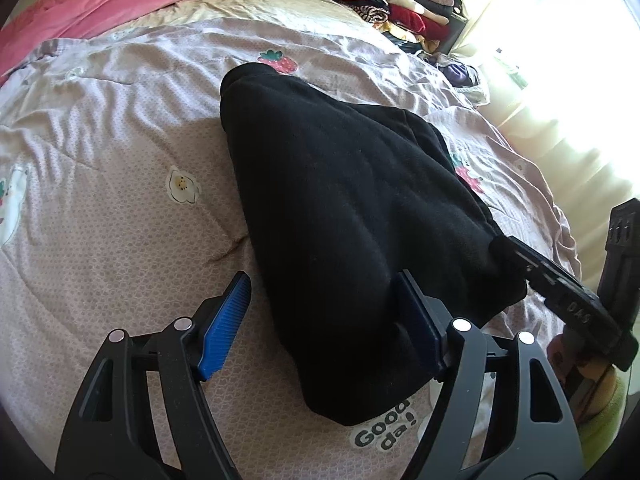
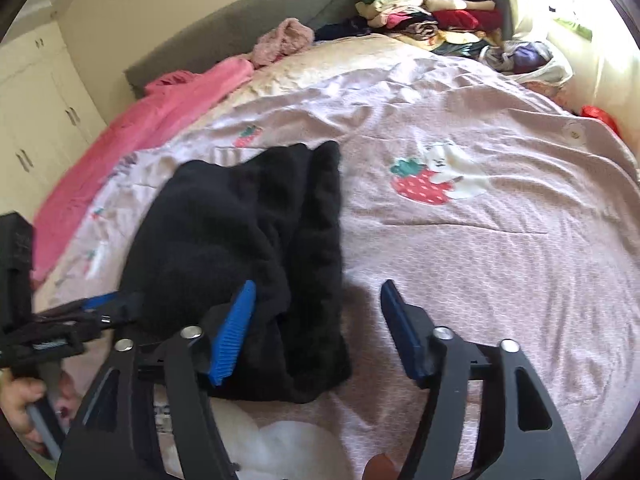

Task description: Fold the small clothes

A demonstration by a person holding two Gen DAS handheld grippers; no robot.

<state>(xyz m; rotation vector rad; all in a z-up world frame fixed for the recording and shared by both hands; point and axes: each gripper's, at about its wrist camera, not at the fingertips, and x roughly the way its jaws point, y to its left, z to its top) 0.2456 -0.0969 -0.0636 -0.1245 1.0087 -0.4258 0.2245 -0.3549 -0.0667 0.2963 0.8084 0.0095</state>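
Note:
A black fleece garment [image 1: 352, 208] lies folded into a long bundle on the pink quilt [image 1: 120, 200]. My left gripper [image 1: 324, 316] stands open over its near end. The cloth fills the right half of the gap, while the left blue pad [image 1: 224, 328] stays clear of it. In the right wrist view the same garment [image 2: 240, 232] lies left of centre. My right gripper [image 2: 318, 296] is open at its near right corner, its left pad [image 2: 236, 328] over the cloth and its right pad [image 2: 400, 328] above bare quilt. Each gripper shows at the edge of the other's view.
A pink blanket [image 1: 104, 4] lies along the far left of the bed. Stacks of folded clothes [image 1: 384, 4] sit at the far right by the bright curtain [image 1: 560, 80]. A grey headboard [image 2: 240, 32] and white cupboards [image 2: 36, 120] stand behind. A hand [image 2: 16, 404] holds the left gripper's handle.

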